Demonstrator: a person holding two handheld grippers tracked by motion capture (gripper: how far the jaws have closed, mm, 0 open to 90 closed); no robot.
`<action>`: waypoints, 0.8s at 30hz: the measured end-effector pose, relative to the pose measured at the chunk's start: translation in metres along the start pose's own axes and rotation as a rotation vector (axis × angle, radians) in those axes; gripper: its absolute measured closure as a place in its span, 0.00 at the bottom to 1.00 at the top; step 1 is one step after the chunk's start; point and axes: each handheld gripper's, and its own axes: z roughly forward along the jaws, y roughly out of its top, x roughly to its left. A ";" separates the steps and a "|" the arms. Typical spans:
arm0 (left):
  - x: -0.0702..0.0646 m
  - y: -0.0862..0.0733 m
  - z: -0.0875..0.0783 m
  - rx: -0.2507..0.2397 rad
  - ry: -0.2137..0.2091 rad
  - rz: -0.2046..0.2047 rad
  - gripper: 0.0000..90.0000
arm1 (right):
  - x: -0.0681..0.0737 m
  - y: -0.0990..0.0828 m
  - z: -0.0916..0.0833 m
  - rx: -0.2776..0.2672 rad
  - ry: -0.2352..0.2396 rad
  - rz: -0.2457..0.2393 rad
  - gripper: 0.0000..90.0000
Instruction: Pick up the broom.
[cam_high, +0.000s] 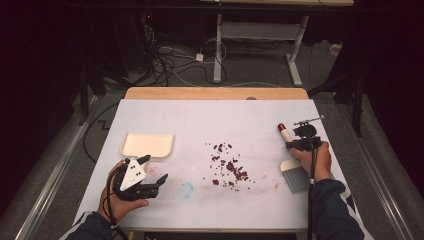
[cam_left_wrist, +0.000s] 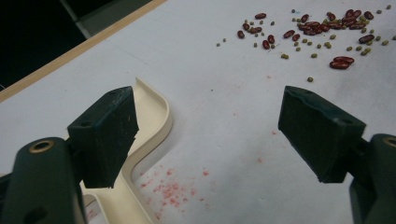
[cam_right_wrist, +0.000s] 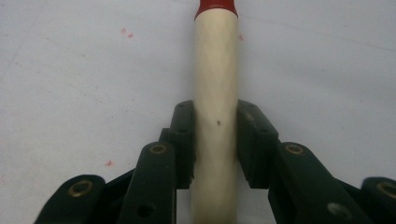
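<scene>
A brush with a cream handle (cam_high: 285, 134) and a red end lies at the right of the white table, its grey bristles (cam_high: 295, 178) toward the person. My right gripper (cam_high: 301, 144) is shut on that handle; in the right gripper view both black pads press the handle (cam_right_wrist: 215, 70) from either side, right gripper (cam_right_wrist: 215, 112). Red beans and small green ones (cam_high: 229, 166) are scattered mid-table. My left gripper (cam_high: 155, 168) rests open at the front left beside a cream tray (cam_high: 147, 145). In the left gripper view the left gripper (cam_left_wrist: 210, 116) has wide jaws with nothing between them, the tray rim (cam_left_wrist: 156, 116) under the left one, and the beans (cam_left_wrist: 327, 32) beyond.
A white sheet (cam_high: 215, 120) covers the table, with a wooden strip (cam_high: 215, 93) along the far edge. A pale blue smudge (cam_high: 186, 190) and pink stains (cam_left_wrist: 170, 193) mark the sheet. Cables and desk legs (cam_high: 218, 55) stand on the floor behind.
</scene>
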 end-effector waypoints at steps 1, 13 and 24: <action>0.000 0.000 0.000 0.000 0.000 -0.001 0.22 | 0.000 0.000 0.000 0.000 0.000 0.000 0.79; -0.001 0.000 -0.001 -0.001 0.005 -0.009 0.22 | -0.002 -0.030 -0.058 -0.376 0.092 -0.030 0.79; -0.007 0.012 -0.004 -0.046 -0.023 -0.021 0.22 | 0.010 -0.061 -0.113 -0.627 0.175 -0.091 0.79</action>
